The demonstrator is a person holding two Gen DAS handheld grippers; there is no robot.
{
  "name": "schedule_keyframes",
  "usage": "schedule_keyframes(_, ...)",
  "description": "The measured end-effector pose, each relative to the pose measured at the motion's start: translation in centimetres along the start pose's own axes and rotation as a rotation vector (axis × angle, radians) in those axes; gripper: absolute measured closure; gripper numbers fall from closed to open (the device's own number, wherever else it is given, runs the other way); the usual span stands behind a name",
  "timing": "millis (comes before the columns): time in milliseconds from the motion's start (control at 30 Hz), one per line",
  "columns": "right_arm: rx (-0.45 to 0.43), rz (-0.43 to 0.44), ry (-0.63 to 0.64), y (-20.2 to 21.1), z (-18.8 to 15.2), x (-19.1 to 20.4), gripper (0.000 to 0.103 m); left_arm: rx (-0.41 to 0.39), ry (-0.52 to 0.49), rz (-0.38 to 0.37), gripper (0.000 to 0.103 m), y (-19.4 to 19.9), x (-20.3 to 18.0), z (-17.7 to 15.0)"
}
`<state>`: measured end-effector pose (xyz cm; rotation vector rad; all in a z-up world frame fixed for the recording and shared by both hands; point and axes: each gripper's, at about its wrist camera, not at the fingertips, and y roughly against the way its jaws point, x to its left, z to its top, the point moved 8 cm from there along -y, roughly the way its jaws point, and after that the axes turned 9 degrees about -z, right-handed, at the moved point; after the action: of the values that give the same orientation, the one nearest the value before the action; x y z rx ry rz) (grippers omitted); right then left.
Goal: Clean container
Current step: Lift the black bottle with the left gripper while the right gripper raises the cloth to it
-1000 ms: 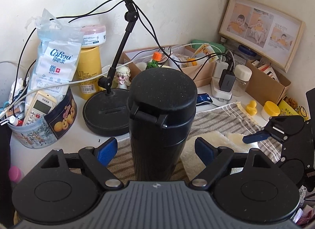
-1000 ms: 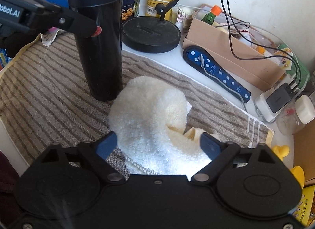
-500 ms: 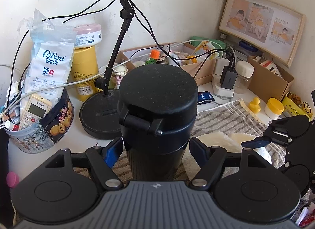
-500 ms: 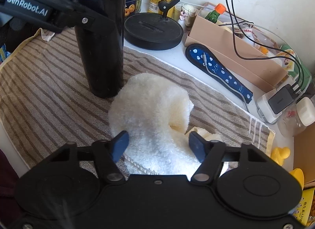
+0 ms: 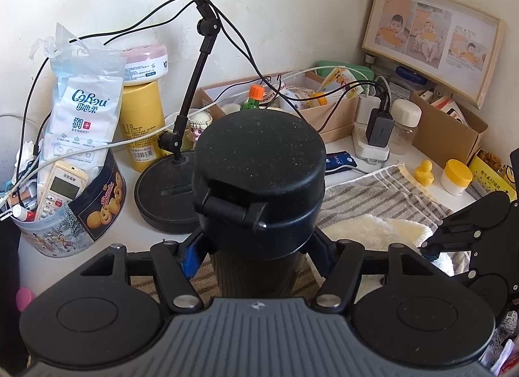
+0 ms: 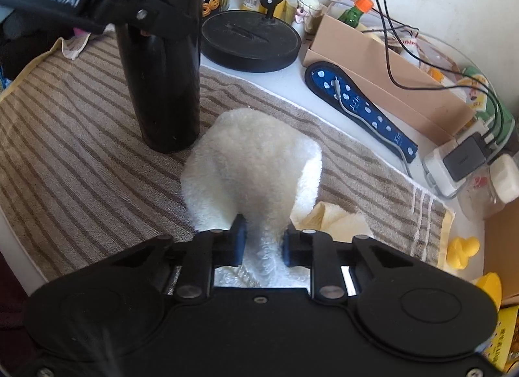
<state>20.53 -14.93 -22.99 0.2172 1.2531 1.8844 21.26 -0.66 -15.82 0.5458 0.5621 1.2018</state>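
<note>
Container: a tall black cylindrical flask, glossy on its side wall.
Lid: black, speckled with pale dust on top, shut, with a flip latch at its front edge.
Pose: upright, its base on the striped brown towel.
Grip: clasped on both sides just below the lid by the left gripper.
Cloth: a fluffy cream-white cloth, bunched into a rounded mound.
Cloth position: lying on the striped towel, just beside the flask's base, whether touching cannot be told.
Cloth hold: its near end is pinched between the fingers of the right gripper.
</note>
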Motion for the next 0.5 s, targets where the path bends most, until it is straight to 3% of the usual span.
schedule_keyframes(300, -0.021, 0.03, -0.089, 2.0, 0.0, -0.9, 0.087, -0.025, -0.015, -0.03, 0.04, 1.0, -0.5, -1.0)
schedule_keyframes(500, -0.07, 0.07, -0.231, 4.8, 0.8, -2.8, 0.088, -0.034, -0.059, -0.032, 0.039, 1.2, -1.2, -1.3)
